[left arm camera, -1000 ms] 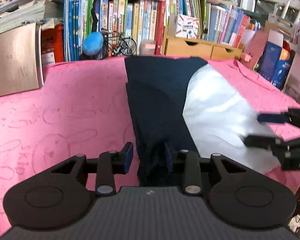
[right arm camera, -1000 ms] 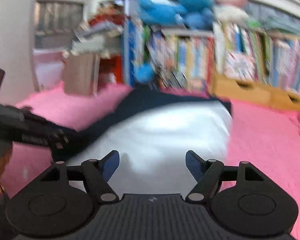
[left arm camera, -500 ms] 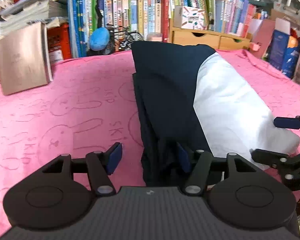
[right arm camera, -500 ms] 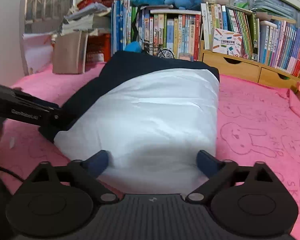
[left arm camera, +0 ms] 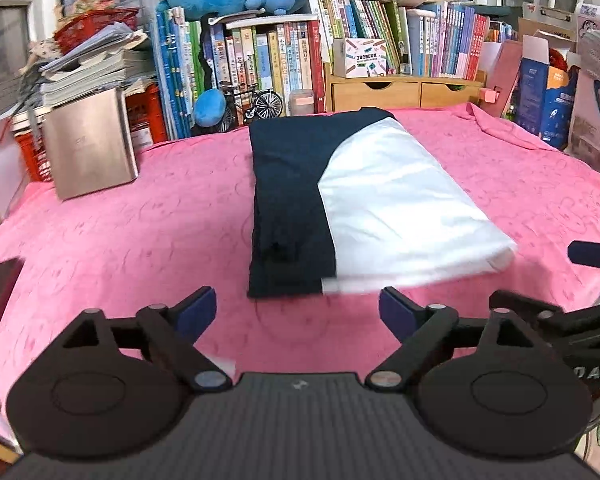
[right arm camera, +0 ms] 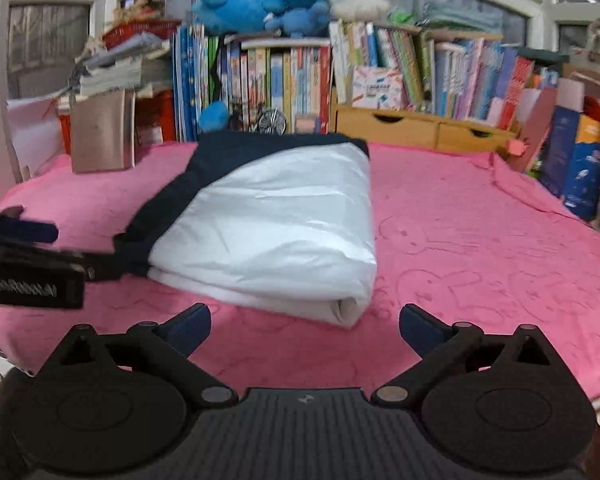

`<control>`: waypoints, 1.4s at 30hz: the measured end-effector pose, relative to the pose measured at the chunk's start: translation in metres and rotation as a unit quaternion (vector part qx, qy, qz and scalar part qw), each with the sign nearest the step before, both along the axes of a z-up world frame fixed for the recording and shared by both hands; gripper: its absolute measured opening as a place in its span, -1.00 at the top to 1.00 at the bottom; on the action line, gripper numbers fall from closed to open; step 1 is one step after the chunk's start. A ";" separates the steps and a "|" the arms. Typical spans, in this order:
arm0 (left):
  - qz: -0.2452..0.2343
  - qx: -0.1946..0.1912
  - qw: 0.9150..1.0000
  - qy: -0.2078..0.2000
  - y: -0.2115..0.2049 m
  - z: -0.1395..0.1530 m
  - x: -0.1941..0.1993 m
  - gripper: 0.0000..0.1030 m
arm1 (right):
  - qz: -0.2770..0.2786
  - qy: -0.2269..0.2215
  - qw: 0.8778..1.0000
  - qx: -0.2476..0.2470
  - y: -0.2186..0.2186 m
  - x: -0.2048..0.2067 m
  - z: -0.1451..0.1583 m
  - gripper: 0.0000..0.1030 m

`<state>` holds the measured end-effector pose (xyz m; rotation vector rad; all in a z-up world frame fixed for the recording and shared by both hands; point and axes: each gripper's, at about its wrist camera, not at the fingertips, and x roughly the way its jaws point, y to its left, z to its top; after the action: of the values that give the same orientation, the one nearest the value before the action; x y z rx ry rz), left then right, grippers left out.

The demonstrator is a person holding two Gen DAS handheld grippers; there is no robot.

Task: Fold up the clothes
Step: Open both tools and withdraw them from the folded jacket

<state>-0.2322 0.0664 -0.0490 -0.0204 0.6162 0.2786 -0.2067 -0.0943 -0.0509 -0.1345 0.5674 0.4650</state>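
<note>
Navy-and-white folded garment (left arm camera: 352,204) lying flat mid-way across pink bunny-print cloth (left arm camera: 140,240) on the worktop, white half towards the right. Left claw (left arm camera: 298,314) spread wide, empty, just short of the navy hem. Right claw (right arm camera: 305,330) likewise agape, clear of the rolled white corner. Bookshelf (left arm camera: 292,60) behind.

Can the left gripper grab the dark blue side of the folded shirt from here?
Probably yes. The left gripper is open, and the shirt lies just ahead on the pink cloth with nothing between.
</note>
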 end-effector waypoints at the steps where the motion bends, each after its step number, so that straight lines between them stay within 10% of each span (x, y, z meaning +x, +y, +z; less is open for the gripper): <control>1: 0.000 -0.002 1.000 -0.001 -0.003 0.000 -0.006 -0.84 | 0.001 -0.004 1.000 0.001 -0.003 -0.009 0.003 -1.00; 42: 0.028 -0.025 0.999 0.020 -0.009 -0.003 -0.018 -1.00 | -0.011 -0.009 1.000 -0.008 -0.009 -0.039 0.006 -1.00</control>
<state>-0.2505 0.0574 -0.0520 -0.0801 0.6631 0.3194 -0.2458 -0.1030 -0.0454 -0.1482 0.5553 0.4371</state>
